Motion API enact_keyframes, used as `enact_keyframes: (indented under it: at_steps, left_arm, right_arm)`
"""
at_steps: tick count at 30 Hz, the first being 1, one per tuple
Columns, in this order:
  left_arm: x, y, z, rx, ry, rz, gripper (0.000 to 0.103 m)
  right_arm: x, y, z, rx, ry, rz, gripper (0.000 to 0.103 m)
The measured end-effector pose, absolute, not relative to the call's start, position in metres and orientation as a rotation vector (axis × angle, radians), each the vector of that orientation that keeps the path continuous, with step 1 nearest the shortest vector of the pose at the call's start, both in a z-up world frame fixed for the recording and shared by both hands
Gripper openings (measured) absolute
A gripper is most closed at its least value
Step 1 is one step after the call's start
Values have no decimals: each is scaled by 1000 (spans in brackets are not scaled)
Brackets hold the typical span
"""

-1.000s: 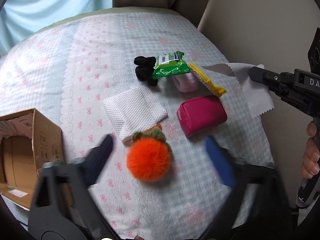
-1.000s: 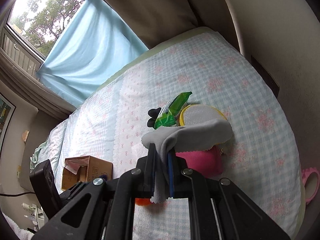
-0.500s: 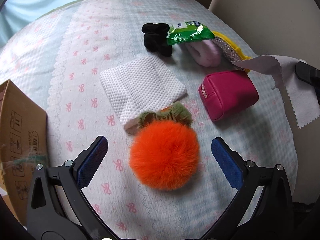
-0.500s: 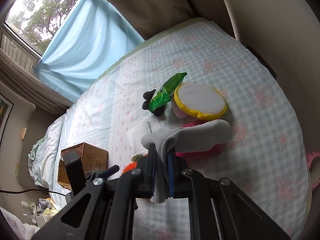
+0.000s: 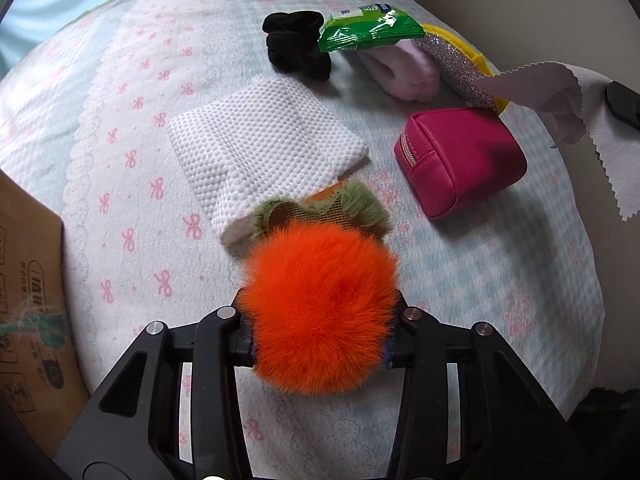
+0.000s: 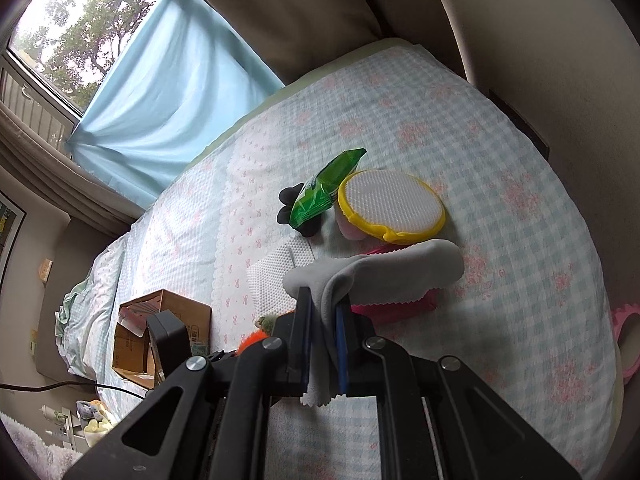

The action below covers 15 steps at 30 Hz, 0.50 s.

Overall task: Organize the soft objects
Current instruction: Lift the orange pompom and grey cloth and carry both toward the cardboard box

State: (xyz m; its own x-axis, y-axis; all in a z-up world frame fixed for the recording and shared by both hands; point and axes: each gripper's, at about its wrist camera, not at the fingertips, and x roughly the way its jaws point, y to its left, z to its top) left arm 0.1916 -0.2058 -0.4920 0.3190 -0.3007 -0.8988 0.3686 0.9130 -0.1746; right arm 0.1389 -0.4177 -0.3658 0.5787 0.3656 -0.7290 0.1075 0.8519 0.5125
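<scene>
The left gripper (image 5: 320, 350) is closing its jaws around the orange pompom (image 5: 320, 312), and the fur already bulges out over both fingers, so the pads look like they're squeezing it. The pompom sits on the bedspread (image 5: 140, 128), right at the fingertips, with its green fuzzy collar (image 5: 360, 208) just ahead of it.

Beyond that is the white dotted cloth (image 5: 264, 148), and ahead to the right of the fingers a magenta zip pouch (image 5: 460, 168). Farther ahead are a black scrunchie (image 5: 296, 48), a green wipes packet (image 5: 368, 32), something pale pink and fuzzy (image 5: 404, 72) and a yellow-rimmed scrubber (image 5: 460, 64). A cardboard box (image 5: 28, 300) is off to the left of the gripper.

The right gripper (image 6: 323, 336) is clamped narrow on a grey cloth with zigzag edges (image 6: 380, 268), which drapes forward over the fingertips and hangs down behind them. From its camera the scrubber shows its white bumpy face.
</scene>
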Motion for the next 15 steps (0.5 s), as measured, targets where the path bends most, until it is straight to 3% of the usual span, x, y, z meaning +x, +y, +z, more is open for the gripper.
enact_keyframes:
  at_steps: [15]
  left_arm:
    - [185,-203,-432,43,1065,-477,35]
  right_arm:
    - [140,-411,-328,532,910,170,10]
